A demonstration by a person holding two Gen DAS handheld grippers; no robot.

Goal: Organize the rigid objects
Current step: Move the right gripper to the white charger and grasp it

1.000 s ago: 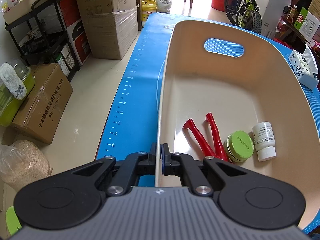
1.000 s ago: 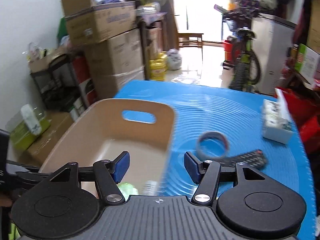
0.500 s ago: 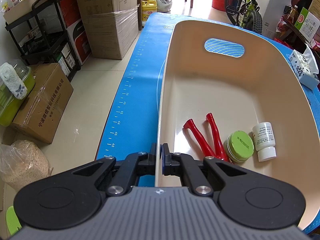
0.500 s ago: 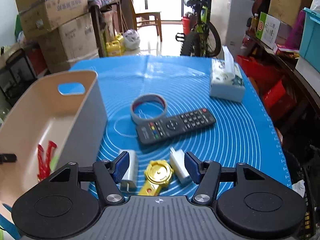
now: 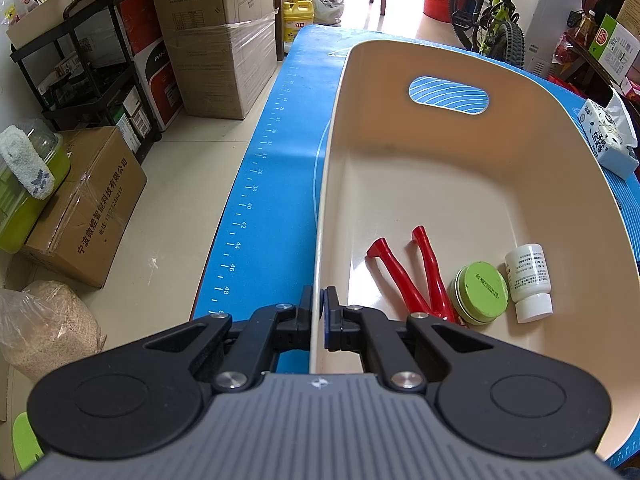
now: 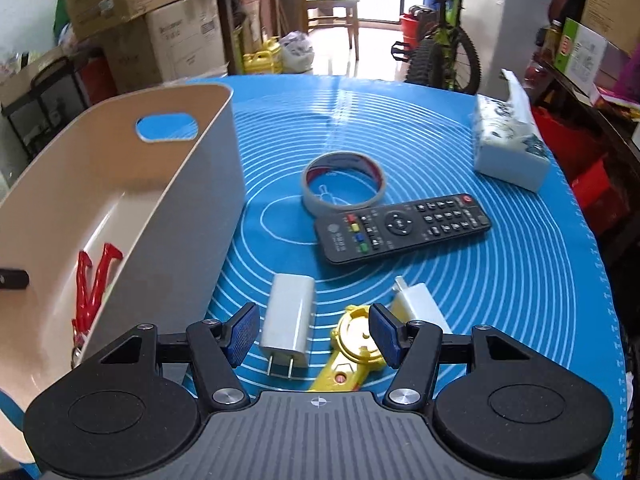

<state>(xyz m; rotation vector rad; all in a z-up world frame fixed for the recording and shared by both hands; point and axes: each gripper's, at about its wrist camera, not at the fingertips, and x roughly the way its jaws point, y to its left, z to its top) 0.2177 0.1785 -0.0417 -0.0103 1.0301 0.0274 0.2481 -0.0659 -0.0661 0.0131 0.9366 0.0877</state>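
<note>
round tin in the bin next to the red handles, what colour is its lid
Light green lid on the round tin, with faint printed text; clearest in the left wrist view.

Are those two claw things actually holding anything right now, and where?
The left gripper pinches the beige tub by its near rim. The right gripper is open and holds nothing.

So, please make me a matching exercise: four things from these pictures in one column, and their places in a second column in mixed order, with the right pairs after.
Things:
1. red-handled tool
2. tape roll
3. white charger
4. tissue pack

Places:
A. on the mat, between the open right gripper's fingers
B. far right part of the mat
C. inside the beige bin
D. just beyond the remote control

Pairs: 1-C, 2-D, 3-A, 4-B
</note>
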